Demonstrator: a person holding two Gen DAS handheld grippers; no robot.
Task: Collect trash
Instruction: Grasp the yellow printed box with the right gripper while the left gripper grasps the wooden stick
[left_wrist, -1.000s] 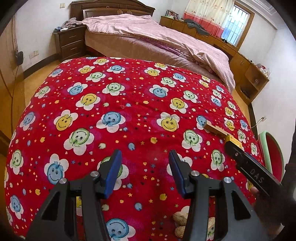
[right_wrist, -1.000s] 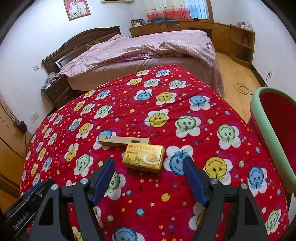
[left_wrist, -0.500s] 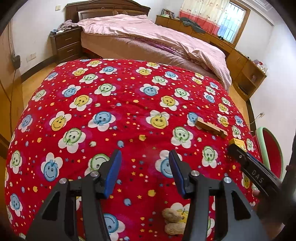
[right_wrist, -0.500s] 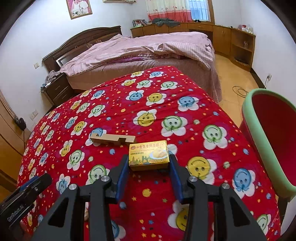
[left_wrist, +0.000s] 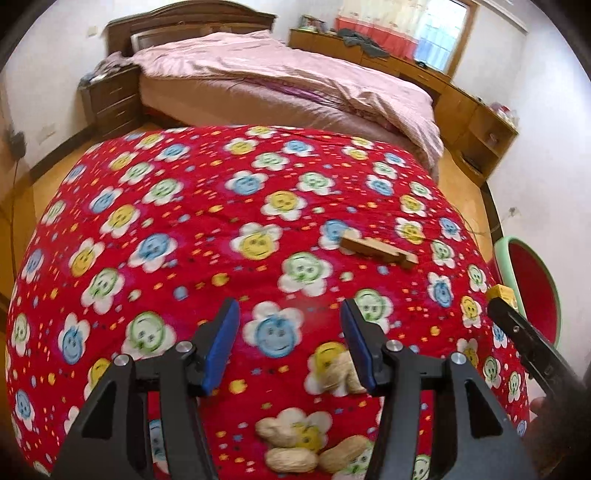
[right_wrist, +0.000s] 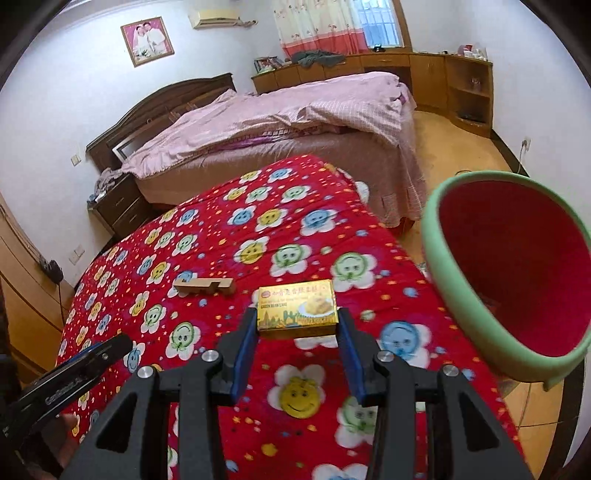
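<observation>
Right tongs (right_wrist: 297, 338) clamp one yellow box (right_wrist: 297, 308); left tongs (left_wrist: 290, 345) just widened, empty; three peanuts (left_wrist: 291, 459).

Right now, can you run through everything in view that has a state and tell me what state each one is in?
right gripper: shut on the yellow box, lifted off the cloth.
yellow box: held level, closed.
left gripper: open, holds nothing; jaws just opened further.
peanuts: lying loose on the cloth, unshelled.
wooden piece: lying flat on the cloth.
red bin: open-topped, beside the table.
</observation>
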